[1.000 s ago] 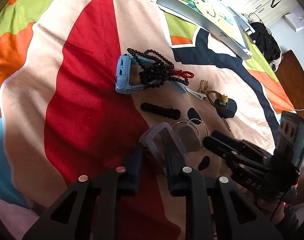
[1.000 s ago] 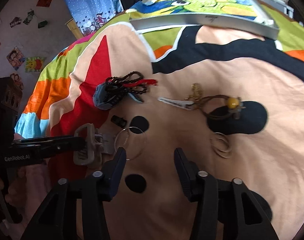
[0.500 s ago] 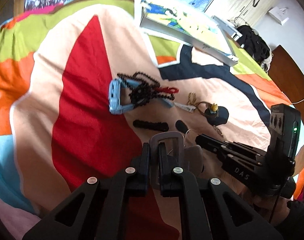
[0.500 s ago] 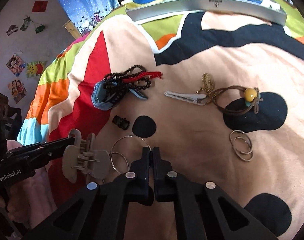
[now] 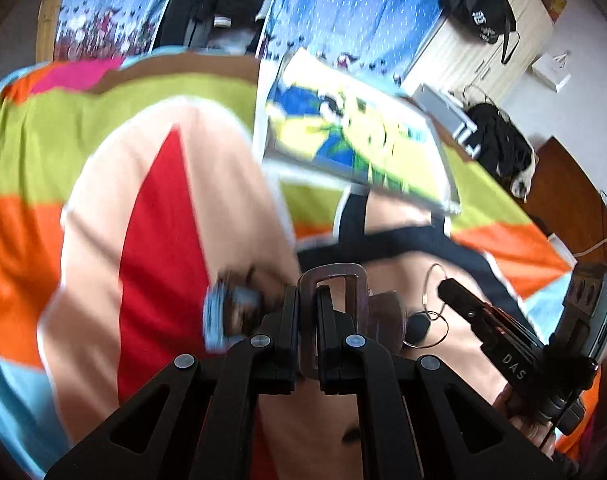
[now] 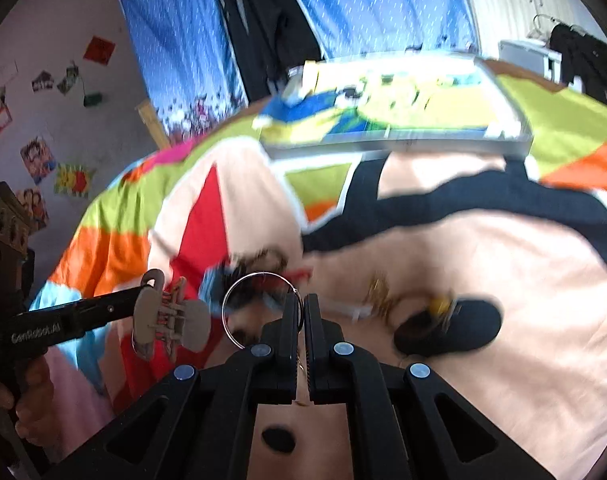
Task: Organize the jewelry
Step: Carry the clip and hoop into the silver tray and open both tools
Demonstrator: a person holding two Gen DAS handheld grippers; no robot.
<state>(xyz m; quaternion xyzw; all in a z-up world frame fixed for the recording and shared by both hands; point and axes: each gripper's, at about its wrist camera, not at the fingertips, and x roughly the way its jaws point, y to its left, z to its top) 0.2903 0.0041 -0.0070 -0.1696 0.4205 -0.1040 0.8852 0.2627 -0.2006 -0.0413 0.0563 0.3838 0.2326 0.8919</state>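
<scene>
Taupe claw hair clip (image 5: 335,312) aloft, pinched by its loop handle, upright over the bedspread; thin silver hoop earring (image 6: 259,308) raised too, gripped at its right edge, ring standing open just beside the clip.

Readable text, left wrist view: white letters "DAS" on the black body of the right tool (image 5: 447,288), seen at right. A black bag (image 5: 479,4) hanging on the pale cabinet carries white characters; too small to read.

Right wrist view: white lettering "GenRobot.AI" along the black body of the left tool (image 6: 143,300), at left edge. Posters (image 6: 37,160) on the wall show pictures only; no lettering legible. The flat picture box (image 6: 383,120) on the bed is blurred; nothing on it readable.
</scene>
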